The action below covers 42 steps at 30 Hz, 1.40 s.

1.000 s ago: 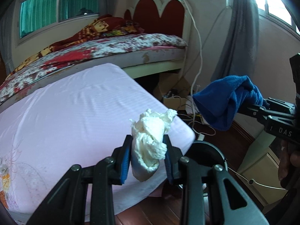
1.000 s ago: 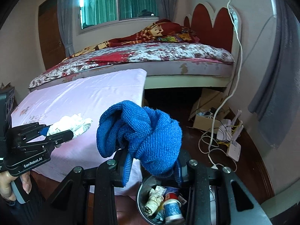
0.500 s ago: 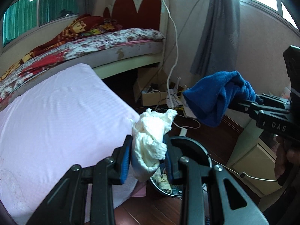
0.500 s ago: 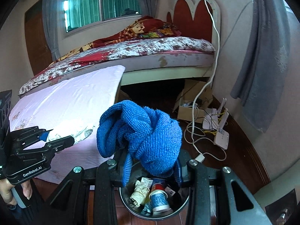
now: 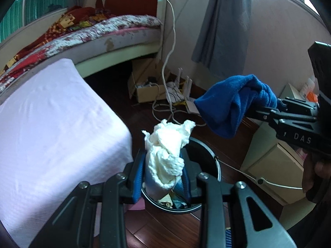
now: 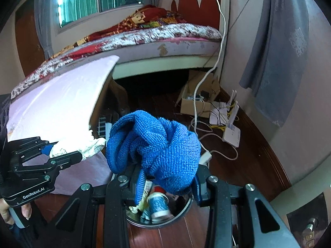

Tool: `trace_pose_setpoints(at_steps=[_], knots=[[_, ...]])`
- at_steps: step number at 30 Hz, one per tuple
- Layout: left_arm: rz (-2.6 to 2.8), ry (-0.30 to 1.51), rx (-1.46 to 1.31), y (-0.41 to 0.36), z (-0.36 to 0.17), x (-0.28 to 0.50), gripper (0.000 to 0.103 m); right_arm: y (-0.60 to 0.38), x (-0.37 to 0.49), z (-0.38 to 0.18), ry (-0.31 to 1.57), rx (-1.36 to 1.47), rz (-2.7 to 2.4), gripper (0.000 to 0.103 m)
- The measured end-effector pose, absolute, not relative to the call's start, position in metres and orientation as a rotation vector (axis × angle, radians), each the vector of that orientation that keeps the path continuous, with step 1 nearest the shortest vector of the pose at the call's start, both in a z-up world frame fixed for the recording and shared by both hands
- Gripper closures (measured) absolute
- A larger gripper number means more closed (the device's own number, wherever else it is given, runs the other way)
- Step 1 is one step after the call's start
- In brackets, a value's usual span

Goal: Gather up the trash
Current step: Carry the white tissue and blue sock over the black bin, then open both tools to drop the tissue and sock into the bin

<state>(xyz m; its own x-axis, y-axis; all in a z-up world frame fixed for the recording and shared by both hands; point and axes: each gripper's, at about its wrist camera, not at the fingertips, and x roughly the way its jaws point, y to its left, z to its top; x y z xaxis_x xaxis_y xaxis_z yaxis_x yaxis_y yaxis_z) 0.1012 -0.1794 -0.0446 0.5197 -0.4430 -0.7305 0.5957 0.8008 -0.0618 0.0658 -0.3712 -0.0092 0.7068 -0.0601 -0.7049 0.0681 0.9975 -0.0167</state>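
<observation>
The left gripper (image 5: 163,172) tilts down over the dark bin (image 5: 209,155), its blue pads clamped on a crumpled white tissue (image 5: 167,153) that stands up between them; the wad hangs above the bin's near rim, beside the corner of the pink mattress (image 5: 53,128). The right gripper (image 6: 167,186) tilts down likewise, its jaws closed on a bunched blue cloth (image 6: 157,146) that bulges above and in front of the fingers; below it the bin (image 6: 182,208) holds a blue-and-white can (image 6: 158,204) and scraps of paper. Each gripper shows in the other's view, side by side and apart; a hand (image 6: 12,215) grips the left one's handle. White cables (image 6: 209,136) trail over the wooden floor (image 6: 244,165) beyond the bin.
</observation>
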Motion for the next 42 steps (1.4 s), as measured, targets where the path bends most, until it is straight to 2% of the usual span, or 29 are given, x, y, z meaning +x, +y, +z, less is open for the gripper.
trace_pose_setpoints(at_steps=[16, 18, 19, 20, 21, 22, 23, 26, 27, 33, 42], knots=[[-0.679, 1.018, 0.179, -0.202, -0.114, 0.118, 0.07, -0.379, 0.092, -0.108, 1.02, -0.028, -0.032, 0.063], [-0.691, 1.047, 0.173, -0.204, -0.121, 0.121, 0.065, -0.377, 0.097, -0.118, 1.043, -0.032, -0.02, 0.063], [-0.695, 1.059, 0.165, -0.204, -0.124, 0.123, 0.064, -0.376, 0.099, -0.122, 1.057, -0.032, -0.006, 0.059], [-0.665, 1.074, 0.17, -0.204, -0.129, 0.124, 0.041, -0.373, 0.103, -0.129, 1.086, -0.049, 0.008, 0.056], [-0.638, 1.078, 0.175, -0.202, -0.132, 0.125, 0.011, -0.37, 0.107, -0.139, 1.118, -0.084, -0.013, 0.035], [-0.596, 1.062, 0.169, -0.197, -0.133, 0.125, 0.002, -0.371, 0.109, -0.145, 1.135, -0.115, -0.047, 0.012], [-0.57, 1.049, 0.167, -0.193, -0.134, 0.124, 0.001, -0.373, 0.11, -0.15, 1.135, -0.129, -0.067, 0.008], [-0.49, 1.043, 0.186, -0.178, -0.139, 0.123, 0.001, -0.381, 0.113, -0.156, 1.159, -0.123, -0.101, 0.006], [-0.47, 1.041, 0.19, -0.174, -0.141, 0.12, 0.001, -0.384, 0.113, -0.155, 1.152, -0.116, -0.114, 0.0], [-0.429, 1.034, 0.182, -0.163, -0.146, 0.115, 0.001, -0.375, 0.111, -0.149, 1.137, -0.094, -0.098, 0.0], [-0.419, 1.0, 0.178, -0.156, -0.125, 0.112, 0.001, -0.356, 0.104, -0.138, 1.114, -0.104, -0.063, 0.0]])
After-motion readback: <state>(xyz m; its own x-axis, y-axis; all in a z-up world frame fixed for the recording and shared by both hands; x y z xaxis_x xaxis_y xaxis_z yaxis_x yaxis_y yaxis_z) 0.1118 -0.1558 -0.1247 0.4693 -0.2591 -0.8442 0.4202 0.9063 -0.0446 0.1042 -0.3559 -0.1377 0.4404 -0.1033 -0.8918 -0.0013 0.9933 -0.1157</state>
